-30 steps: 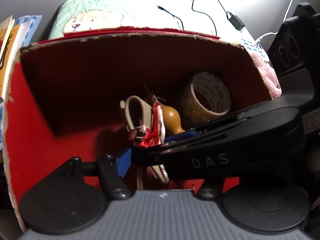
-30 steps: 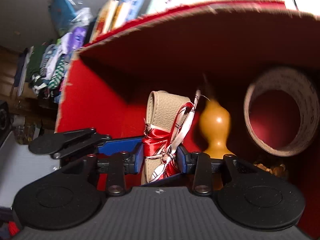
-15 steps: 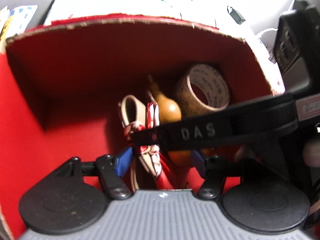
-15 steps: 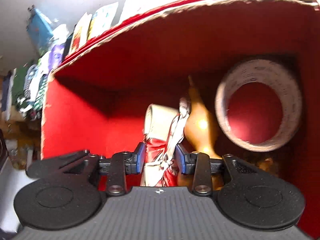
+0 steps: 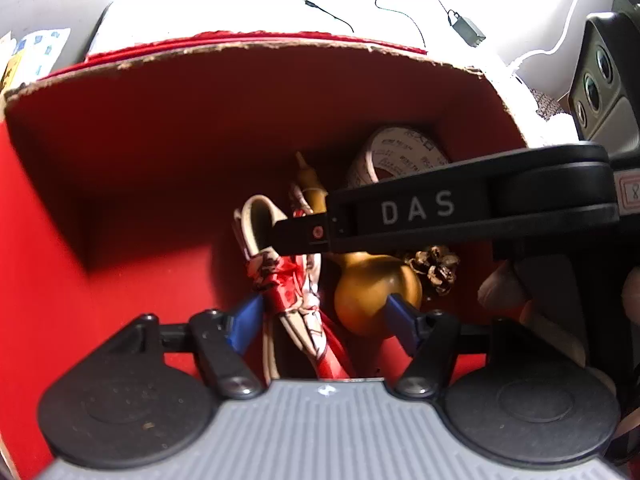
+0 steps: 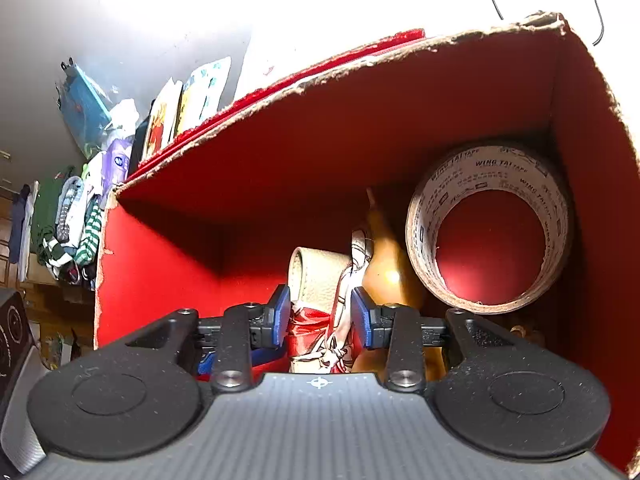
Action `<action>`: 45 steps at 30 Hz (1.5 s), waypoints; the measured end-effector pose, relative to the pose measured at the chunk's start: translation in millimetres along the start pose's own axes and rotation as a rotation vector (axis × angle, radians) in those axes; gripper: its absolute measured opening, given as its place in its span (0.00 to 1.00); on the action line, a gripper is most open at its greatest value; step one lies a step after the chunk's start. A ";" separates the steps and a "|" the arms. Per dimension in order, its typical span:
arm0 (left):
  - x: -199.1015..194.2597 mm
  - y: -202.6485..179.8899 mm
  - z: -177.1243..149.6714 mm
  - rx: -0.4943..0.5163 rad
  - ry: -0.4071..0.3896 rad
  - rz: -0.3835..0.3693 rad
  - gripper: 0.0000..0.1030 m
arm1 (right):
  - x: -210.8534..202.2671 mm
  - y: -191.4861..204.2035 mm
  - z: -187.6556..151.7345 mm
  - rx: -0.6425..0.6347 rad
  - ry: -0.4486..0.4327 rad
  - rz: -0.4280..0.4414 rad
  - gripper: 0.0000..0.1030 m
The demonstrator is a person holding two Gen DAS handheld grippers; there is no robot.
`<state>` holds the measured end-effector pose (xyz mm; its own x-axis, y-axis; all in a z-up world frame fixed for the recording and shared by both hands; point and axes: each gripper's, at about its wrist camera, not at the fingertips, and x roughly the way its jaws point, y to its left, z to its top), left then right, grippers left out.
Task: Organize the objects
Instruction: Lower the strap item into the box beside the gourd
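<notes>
1. Right gripper (image 6: 319,316) reaches into the red box (image 6: 168,264) with its blue pads on either side of the beige strap (image 6: 318,276), at the red ribbon knot (image 6: 308,334). The pads sit very close to the ribbon, but whether they are pinching it or have just let go cannot be told.
2. Left gripper (image 5: 320,320) hangs over the same box with its jaws wide apart and nothing between them; the strap and the gourd (image 5: 376,300) lie beneath the gap.
3. Progress, as a judgement: the box already holds several things, so the sorting looks well along. The strap seems to be at the point of being set down. What else waits outside cannot be seen.
4. The strap is a looped band of pale, grained leather-like material, tied round with a red and white patterned ribbon. It lies near the middle of the box floor, just beside the gourd.
5. The gourd is smooth and amber, its narrow neck pointing to the back wall. A tape roll (image 6: 490,228) leans in the right rear corner, and a small pine cone (image 5: 436,266) sits near the gourd.
</notes>
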<state>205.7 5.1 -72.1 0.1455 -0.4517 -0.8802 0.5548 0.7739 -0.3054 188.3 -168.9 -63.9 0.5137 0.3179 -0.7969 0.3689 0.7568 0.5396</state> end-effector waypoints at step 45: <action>-66.5 -24.4 -19.2 0.027 -0.218 0.423 0.81 | -65.9 26.4 -42.9 -0.175 -0.336 -0.172 0.44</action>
<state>166.7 24.8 -13.1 0.5303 -0.1843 -0.8276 0.4304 0.8995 0.0755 131.0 -145.4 -8.8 0.6911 -0.0037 -0.7227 0.3489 0.8775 0.3292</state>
